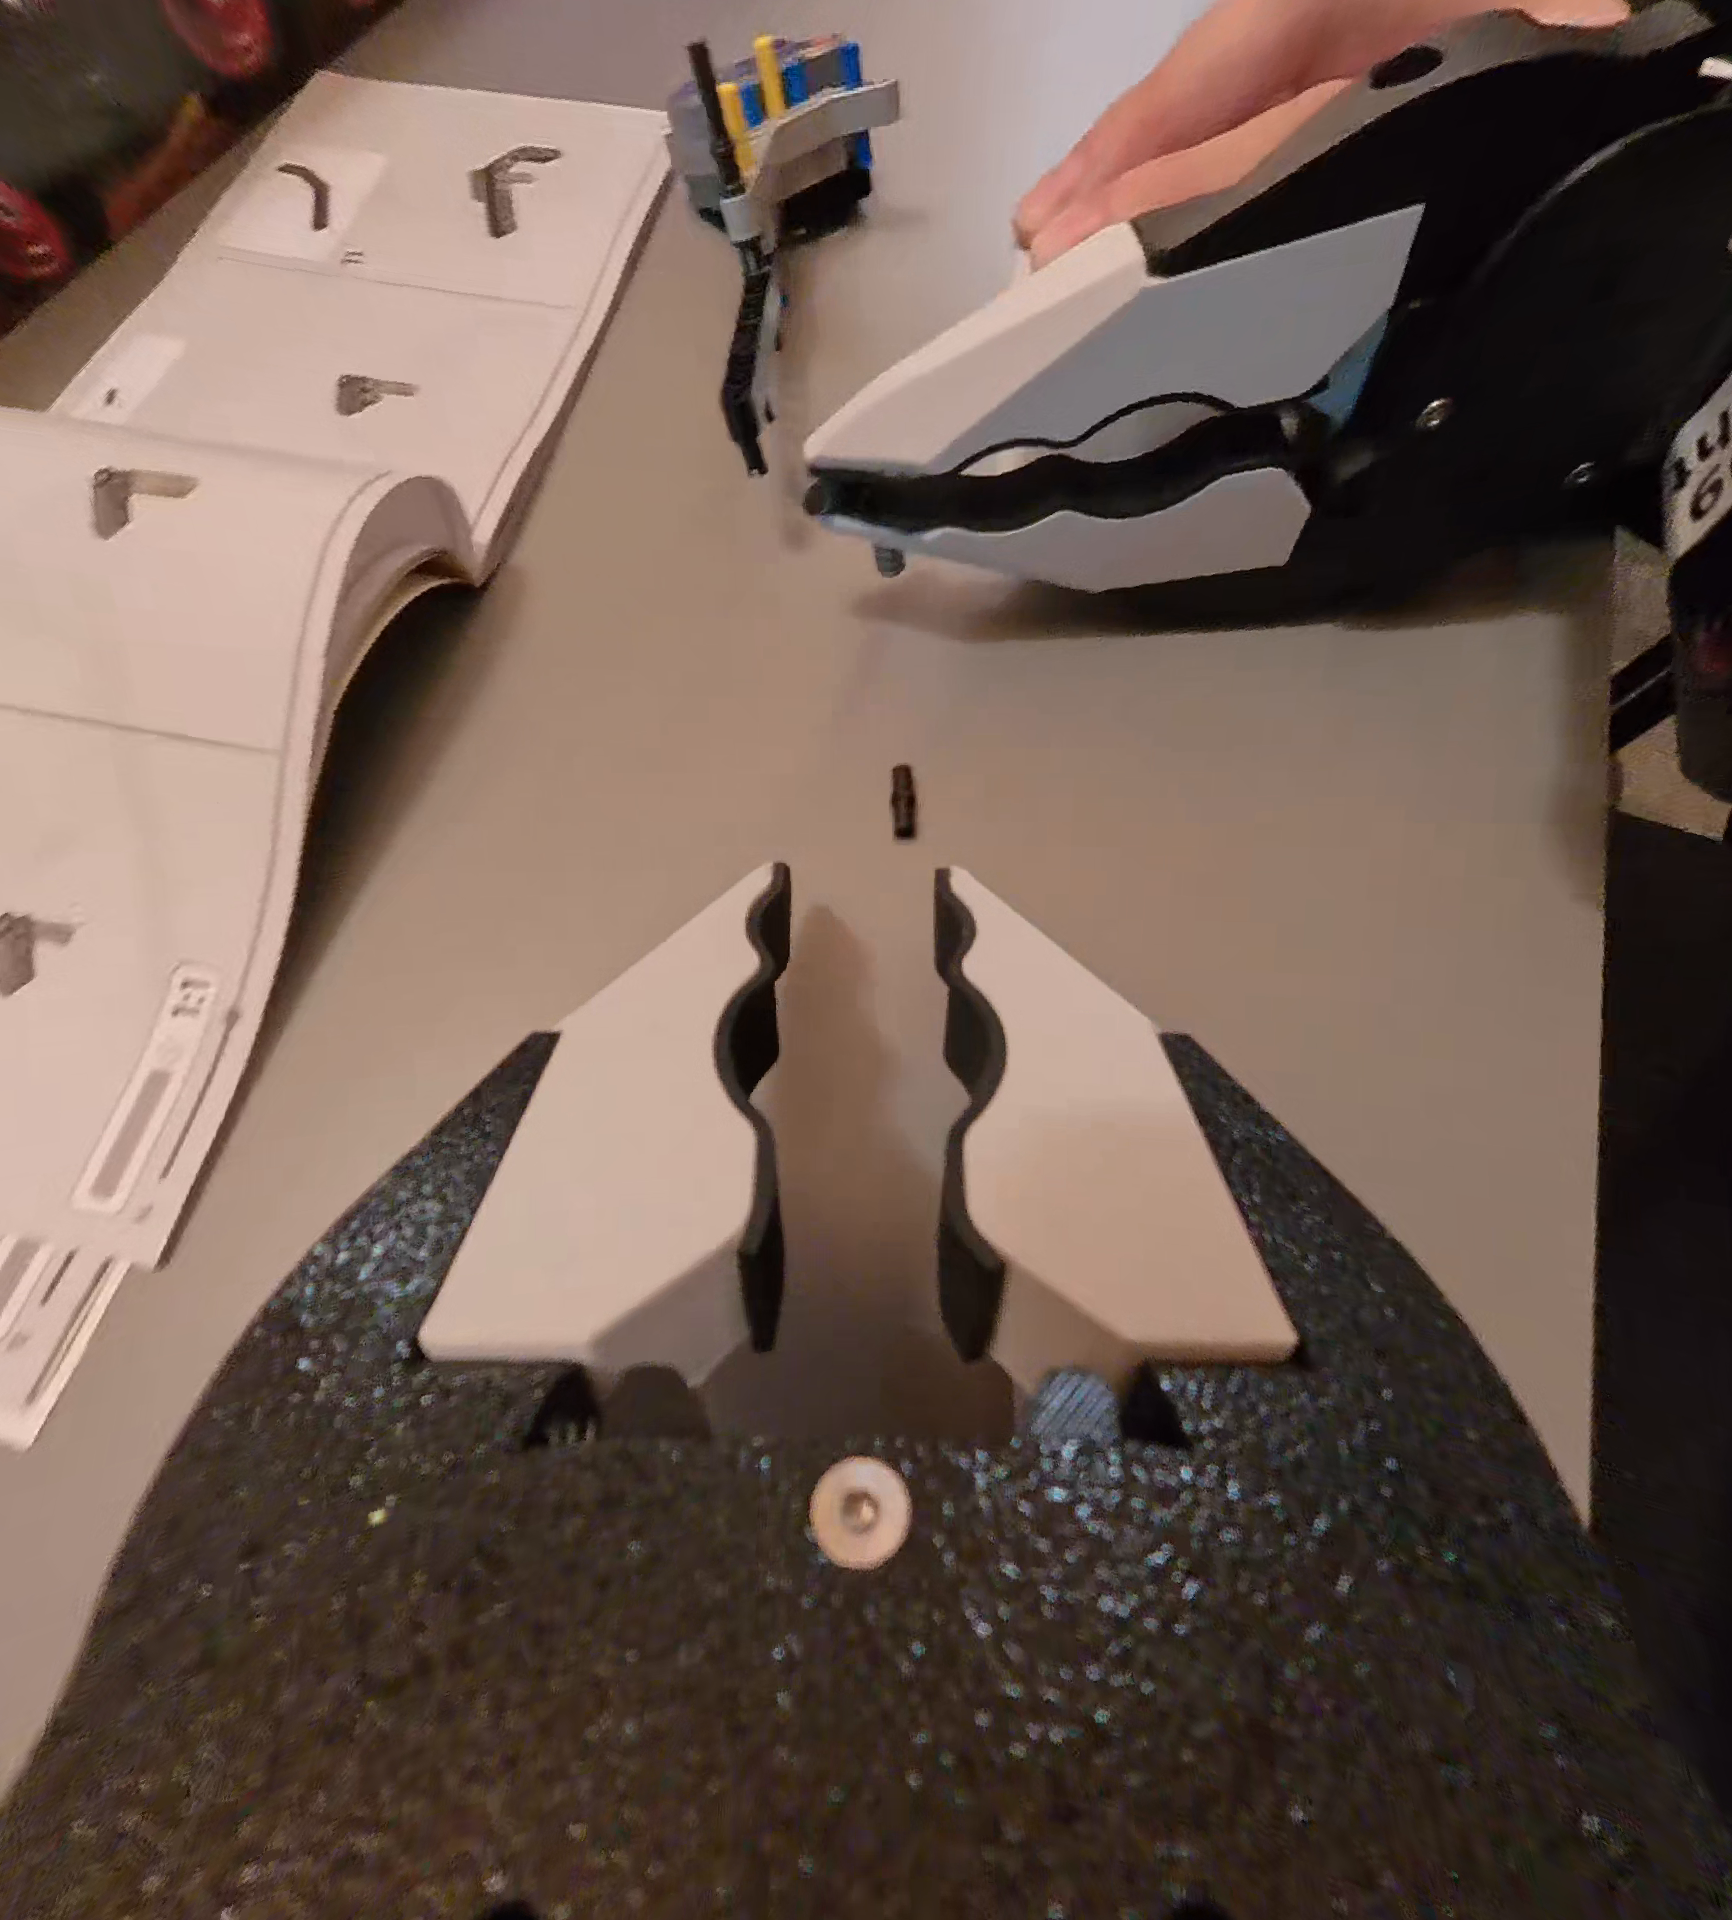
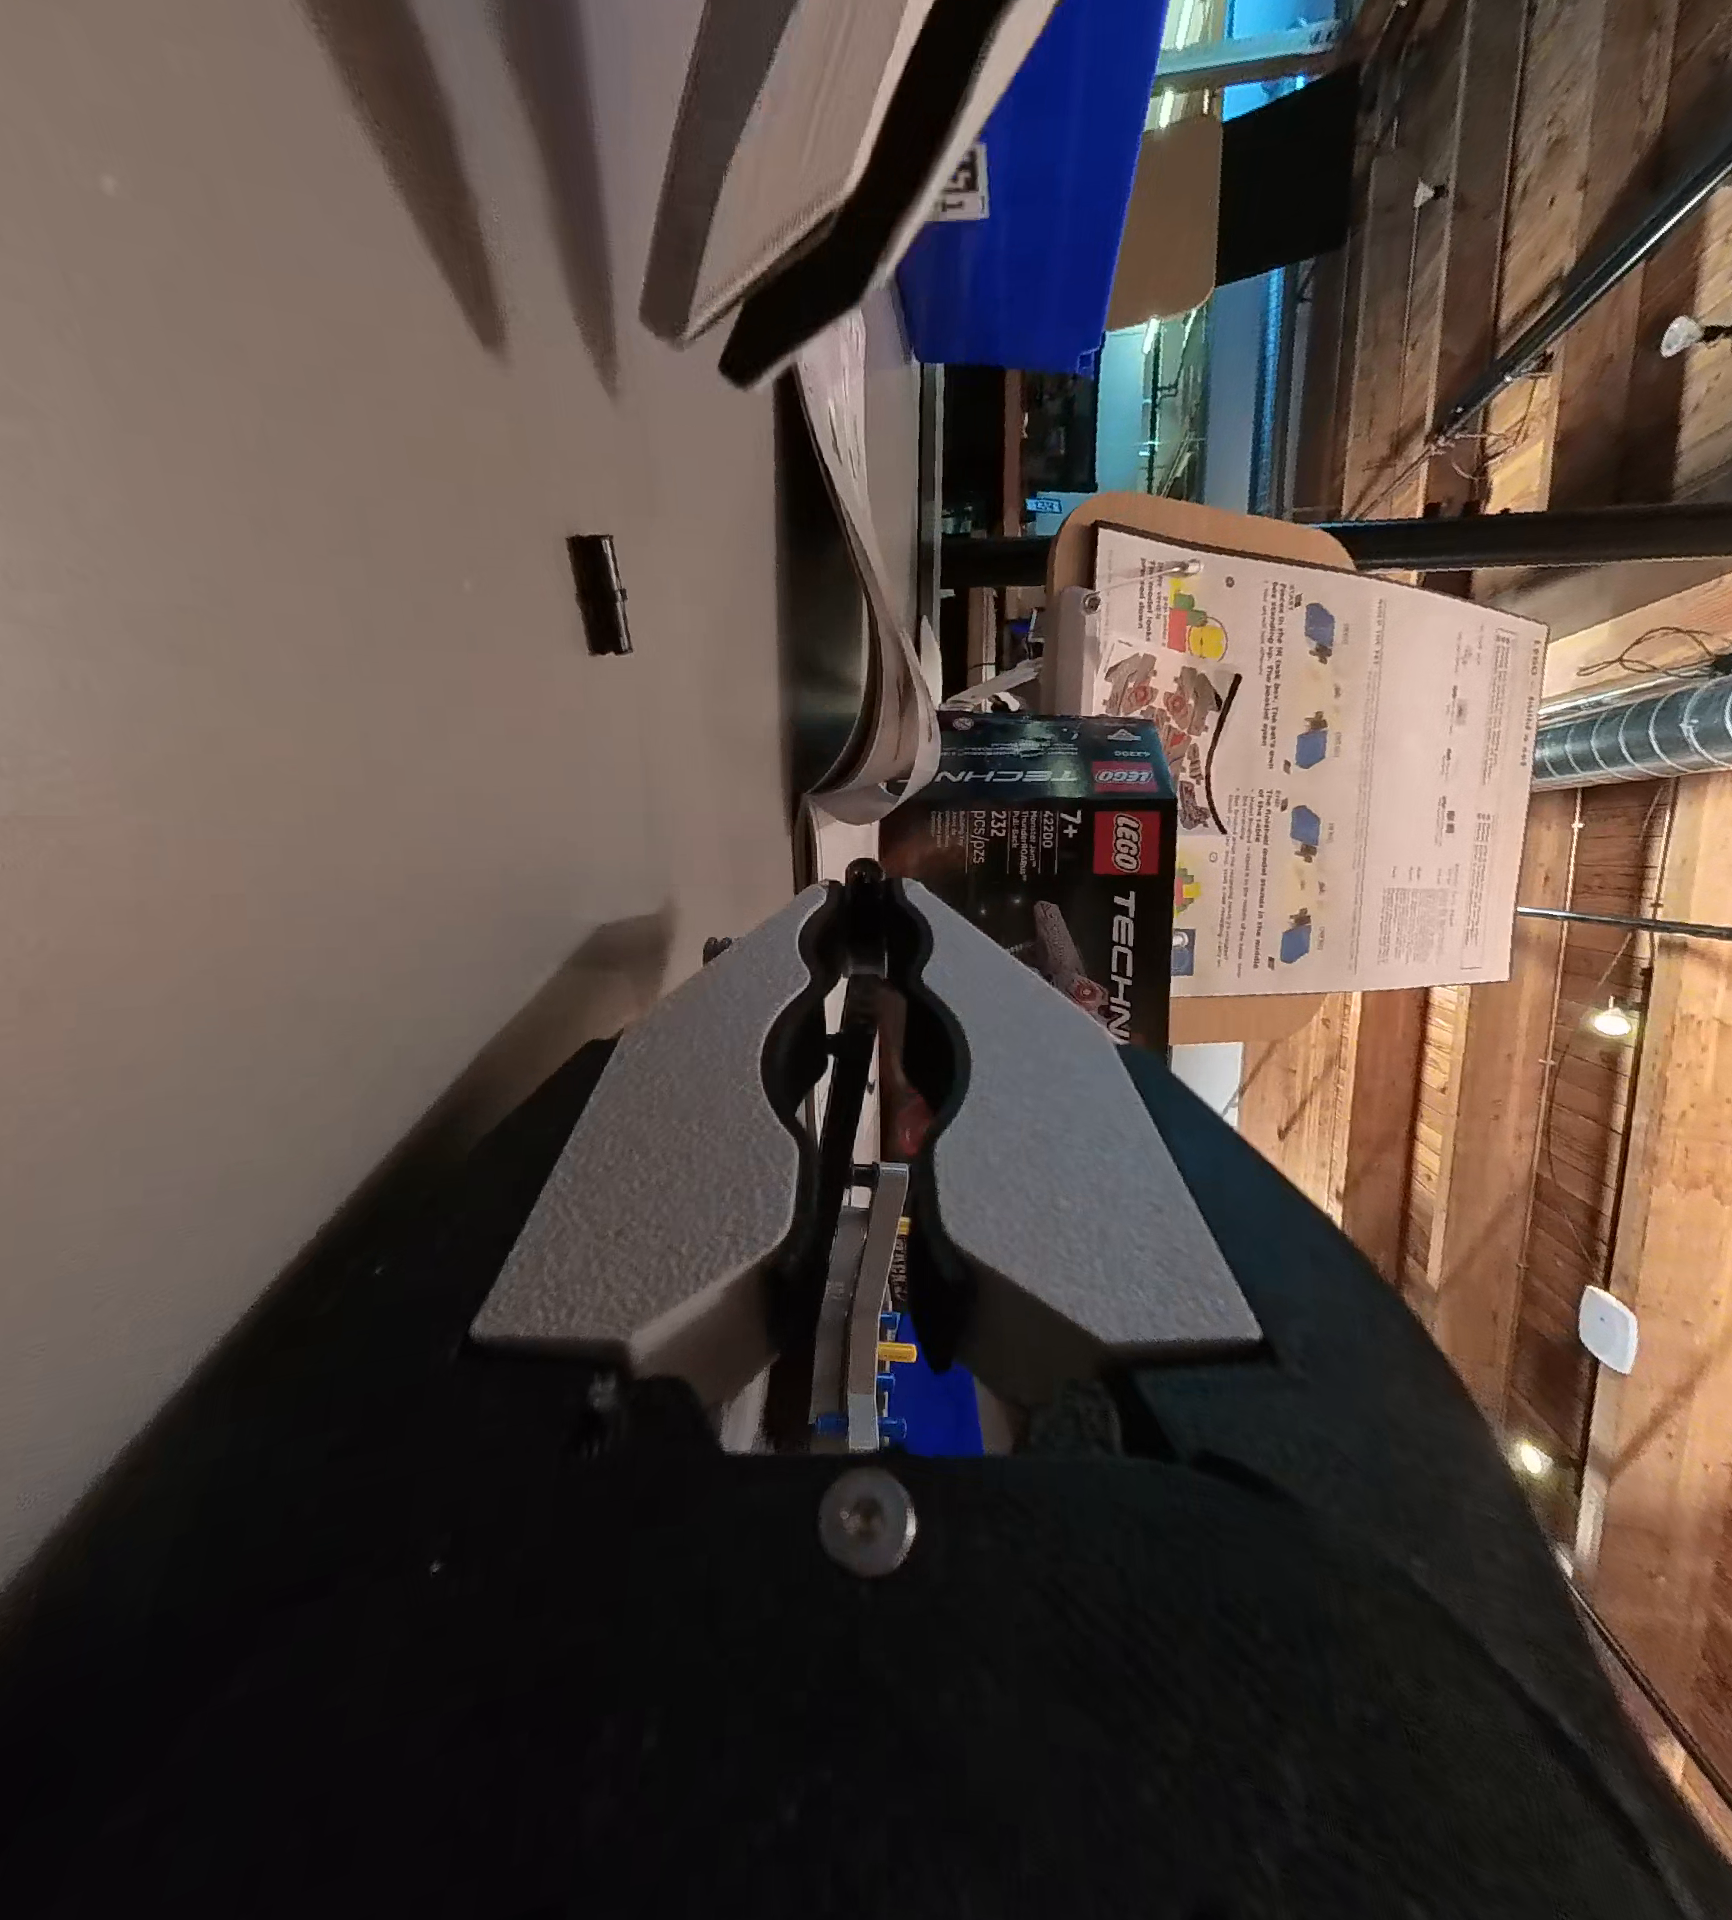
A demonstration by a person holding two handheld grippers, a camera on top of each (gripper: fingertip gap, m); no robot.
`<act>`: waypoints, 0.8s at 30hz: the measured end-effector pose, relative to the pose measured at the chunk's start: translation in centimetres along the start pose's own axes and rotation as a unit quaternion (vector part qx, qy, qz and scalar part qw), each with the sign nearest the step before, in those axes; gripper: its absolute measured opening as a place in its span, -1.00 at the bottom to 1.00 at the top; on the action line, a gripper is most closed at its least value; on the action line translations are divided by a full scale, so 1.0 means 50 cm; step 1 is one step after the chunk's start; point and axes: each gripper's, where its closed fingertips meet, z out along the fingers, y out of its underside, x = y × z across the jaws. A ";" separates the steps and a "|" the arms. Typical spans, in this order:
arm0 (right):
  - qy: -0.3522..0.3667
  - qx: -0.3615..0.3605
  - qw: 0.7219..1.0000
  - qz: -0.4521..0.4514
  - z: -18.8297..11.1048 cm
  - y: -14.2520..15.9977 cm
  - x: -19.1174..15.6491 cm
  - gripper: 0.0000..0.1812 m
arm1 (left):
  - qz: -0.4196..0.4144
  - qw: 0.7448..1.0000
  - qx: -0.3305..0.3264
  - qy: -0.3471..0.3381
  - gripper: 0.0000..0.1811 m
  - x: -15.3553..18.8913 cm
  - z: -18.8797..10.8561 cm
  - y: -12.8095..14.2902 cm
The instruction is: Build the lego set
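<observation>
A small black pin (image 1: 903, 802) lies on the grey table (image 1: 1205, 935), just ahead of my left gripper (image 1: 862, 878), which is open and empty above the table. My right gripper (image 1: 831, 509) comes in from the right, rolled on its side, and is shut on a thin grey Lego piece with a black end (image 2: 862, 883). It hovers above the table beyond the pin. The pin also shows in the right wrist view (image 2: 597, 594). A partly built model (image 1: 779, 135) with blue, yellow and grey parts stands farther back.
An open instruction booklet (image 1: 218, 520) covers the table's left side. A black box with red patches (image 2: 1049, 883), a blue bin (image 2: 1028, 208) and a board with a printed sheet (image 2: 1309, 779) stand past the table edge. A hand (image 1: 1153, 135) holds the right gripper. Left tips to right tips: about 8 centimeters.
</observation>
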 end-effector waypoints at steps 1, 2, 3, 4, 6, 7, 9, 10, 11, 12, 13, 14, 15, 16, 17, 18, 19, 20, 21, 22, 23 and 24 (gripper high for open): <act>-0.003 0.001 1.000 0.001 0.000 -0.001 -0.002 -0.94 | 0.007 1.000 -0.005 0.002 -0.73 0.006 0.009 -0.003; -0.006 0.001 1.000 0.002 0.000 -0.001 -0.004 -0.95 | 0.014 1.000 -0.012 0.004 -0.73 0.012 0.019 -0.004; -0.008 0.000 1.000 0.001 0.000 0.000 -0.005 -0.95 | 0.020 1.000 -0.018 0.007 -0.73 0.018 0.028 -0.006; -0.012 0.001 1.000 0.001 0.000 0.000 -0.008 -0.95 | 0.026 0.999 -0.025 0.007 -0.73 0.021 0.037 -0.007; -0.012 0.000 1.000 0.008 0.000 0.001 -0.007 -0.95 | 0.035 0.998 -0.046 -0.001 -0.75 0.020 0.051 -0.002; -0.014 0.002 1.000 0.014 -0.001 0.001 -0.007 -0.95 | 0.038 0.998 -0.050 0.000 -0.82 0.022 0.055 -0.002; -0.019 0.007 0.999 0.028 -0.002 -0.001 -0.007 -0.95 | 0.033 0.998 -0.052 -0.001 -0.87 0.026 0.060 -0.004; -0.018 0.008 0.999 0.032 -0.003 -0.001 -0.006 -0.95 | 0.032 0.998 -0.053 -0.001 -0.89 0.028 0.063 -0.005; -0.022 0.011 0.999 0.035 -0.003 -0.002 -0.008 -0.95 | 0.034 0.998 -0.053 -0.004 -0.91 0.029 0.066 -0.007; -0.026 0.011 0.999 0.034 -0.003 -0.002 -0.011 -0.95 | 0.035 0.998 -0.053 -0.006 -0.93 0.030 0.069 -0.009; -0.026 0.010 0.999 0.030 -0.003 -0.002 -0.011 -0.94 | 0.033 0.998 -0.054 -0.008 -0.95 0.030 0.072 -0.011; -0.027 0.009 0.999 0.027 -0.003 -0.002 -0.012 -0.95 | 0.023 0.998 -0.053 -0.016 -0.97 0.025 0.075 -0.014; -0.029 0.007 0.999 0.024 -0.003 0.000 -0.014 -0.94 | 0.010 0.999 -0.047 -0.024 -0.97 0.021 0.077 -0.021; -0.029 0.005 0.999 0.022 -0.003 0.001 -0.014 -0.94 | -0.009 0.999 -0.029 -0.024 -0.97 0.019 0.078 -0.034; -0.028 0.004 0.999 0.020 -0.003 0.002 -0.014 -0.94 | -0.037 0.999 -0.004 -0.021 -0.97 0.018 0.078 -0.052; -0.029 0.003 0.999 0.017 -0.003 0.003 -0.015 -0.94 | -0.070 0.997 0.018 -0.017 -0.97 0.015 0.077 -0.068; -0.028 0.001 1.000 0.012 -0.003 0.004 -0.015 -0.94 | -0.098 0.994 0.035 -0.016 -0.97 0.009 0.078 -0.079; -0.021 0.000 1.000 0.007 -0.004 0.004 -0.011 -0.94 | -0.117 0.992 0.042 -0.019 -0.97 0.001 0.079 -0.083; -0.013 0.003 1.000 0.002 -0.006 0.002 -0.007 -0.95 | -0.126 0.991 0.040 -0.021 -0.97 -0.003 0.082 -0.083; -0.010 0.005 1.000 -0.003 -0.007 0.000 -0.006 -0.94 | -0.133 0.990 0.039 -0.021 -0.97 -0.004 0.085 -0.084; -0.009 0.005 1.000 -0.009 -0.007 0.000 -0.006 -0.94 | -0.139 0.989 0.043 -0.020 -0.97 -0.004 0.086 -0.087; -0.009 0.005 1.000 -0.012 -0.007 -0.001 -0.007 -0.94 | -0.144 0.988 0.048 -0.018 -0.97 -0.003 0.087 -0.092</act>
